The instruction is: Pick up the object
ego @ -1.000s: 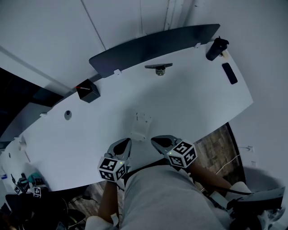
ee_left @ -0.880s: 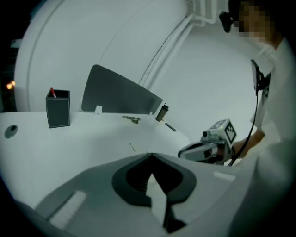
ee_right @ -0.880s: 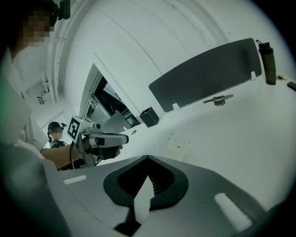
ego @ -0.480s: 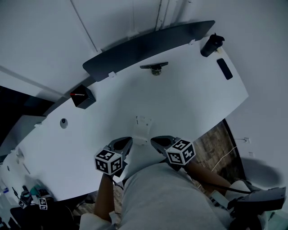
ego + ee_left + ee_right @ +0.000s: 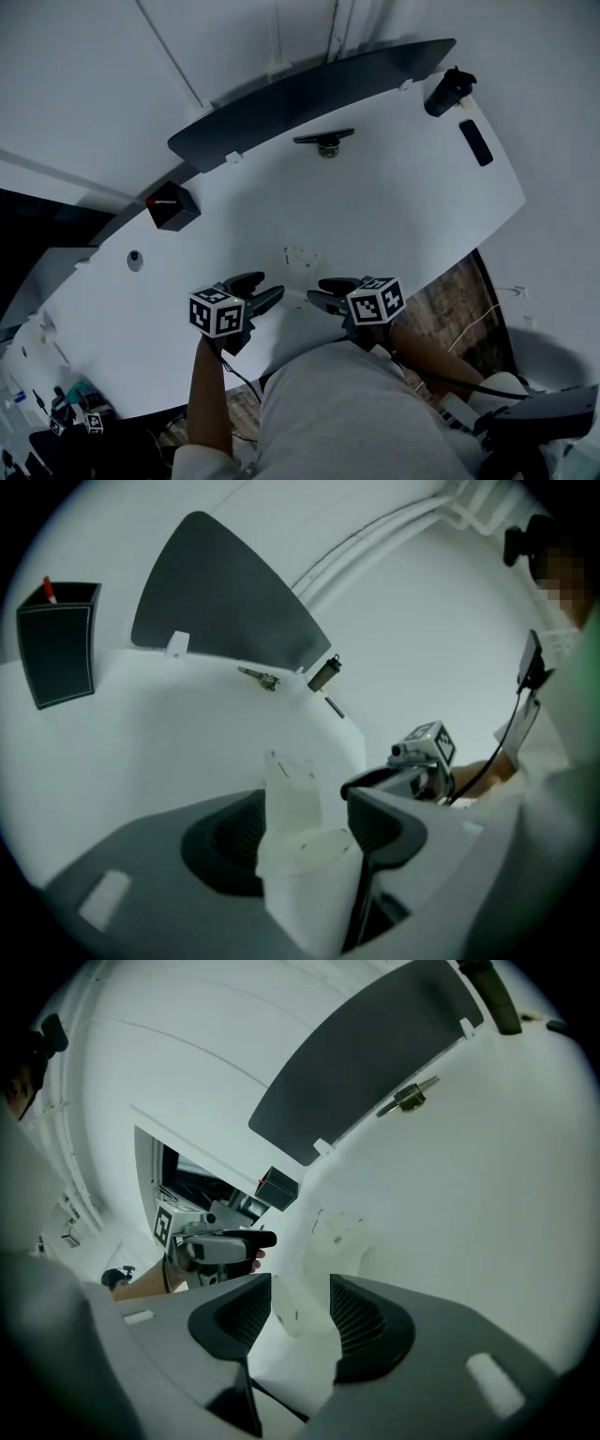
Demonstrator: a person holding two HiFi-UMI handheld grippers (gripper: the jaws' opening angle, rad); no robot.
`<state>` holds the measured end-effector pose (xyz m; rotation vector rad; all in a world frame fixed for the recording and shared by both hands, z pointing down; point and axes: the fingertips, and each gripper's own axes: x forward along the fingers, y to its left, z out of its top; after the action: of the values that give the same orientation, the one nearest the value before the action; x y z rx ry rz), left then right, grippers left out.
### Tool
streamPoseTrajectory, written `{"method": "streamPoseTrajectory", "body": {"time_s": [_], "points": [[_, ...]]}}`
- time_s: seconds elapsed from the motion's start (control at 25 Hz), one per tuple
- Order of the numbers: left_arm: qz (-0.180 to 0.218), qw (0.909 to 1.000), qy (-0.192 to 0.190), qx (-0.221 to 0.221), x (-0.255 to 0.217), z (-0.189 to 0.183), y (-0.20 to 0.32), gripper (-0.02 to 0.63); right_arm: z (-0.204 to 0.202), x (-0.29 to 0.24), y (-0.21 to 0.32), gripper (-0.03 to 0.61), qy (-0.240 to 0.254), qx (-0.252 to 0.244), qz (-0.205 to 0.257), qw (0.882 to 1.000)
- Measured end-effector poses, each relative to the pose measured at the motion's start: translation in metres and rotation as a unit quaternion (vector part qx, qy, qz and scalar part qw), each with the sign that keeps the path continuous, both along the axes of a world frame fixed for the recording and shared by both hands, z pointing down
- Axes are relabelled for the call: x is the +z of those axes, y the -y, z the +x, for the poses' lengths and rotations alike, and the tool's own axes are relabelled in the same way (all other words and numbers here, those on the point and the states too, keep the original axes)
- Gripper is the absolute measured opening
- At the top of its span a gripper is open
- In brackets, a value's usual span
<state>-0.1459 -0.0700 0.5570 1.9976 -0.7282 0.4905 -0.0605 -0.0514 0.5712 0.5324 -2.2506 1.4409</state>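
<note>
The object [image 5: 297, 262] is a small white, partly see-through piece on the white table [image 5: 403, 216], just ahead of me. Its near end [image 5: 292, 298] lies between my two grippers, which point at each other. My left gripper [image 5: 265, 290] has its jaws opening, and the white piece [image 5: 292, 817] stands in the gap between its dark pads. My right gripper [image 5: 323, 292] is also opening its jaws, with the same piece [image 5: 298, 1302] between them. I cannot see a firm press from either pair of pads.
A black box [image 5: 172, 206] with a red-tipped pen stands at the table's left back. Along the far edge are a dark panel [image 5: 309, 94], a black clamp [image 5: 324, 141], a black bottle [image 5: 448, 92] and a flat black device [image 5: 477, 142]. Wood floor [image 5: 459, 300] shows to the right.
Both grippers have risen from the near table edge and turned their tips toward each other around the white piece. Their jaws now stand apart.
</note>
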Motion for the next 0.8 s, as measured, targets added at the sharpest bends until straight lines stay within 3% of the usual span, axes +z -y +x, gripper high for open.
{"method": "streamPoseTrajectory", "body": {"time_s": [0.32,0.48,0.6,0.8], "points": [[-0.118,0.9895,-0.024,0.079,0.049,0.007,0.007,0.27,-0.006,0.035,0.006,0.239,0.018,0.034,-0.085,0.996],[-0.166,0.9792,-0.067,0.095,0.059,0.012,0.008,0.27,-0.015,0.042,0.011,0.247,0.044,0.042,-0.126,0.99],[-0.189,0.9705,-0.097,0.115,0.062,0.019,0.007,0.27,-0.019,0.046,0.014,0.254,0.065,0.041,-0.146,0.986],[-0.216,0.96,-0.117,0.134,0.073,0.026,0.005,0.258,-0.029,0.054,0.01,0.259,0.085,-0.002,-0.157,0.984]]}}
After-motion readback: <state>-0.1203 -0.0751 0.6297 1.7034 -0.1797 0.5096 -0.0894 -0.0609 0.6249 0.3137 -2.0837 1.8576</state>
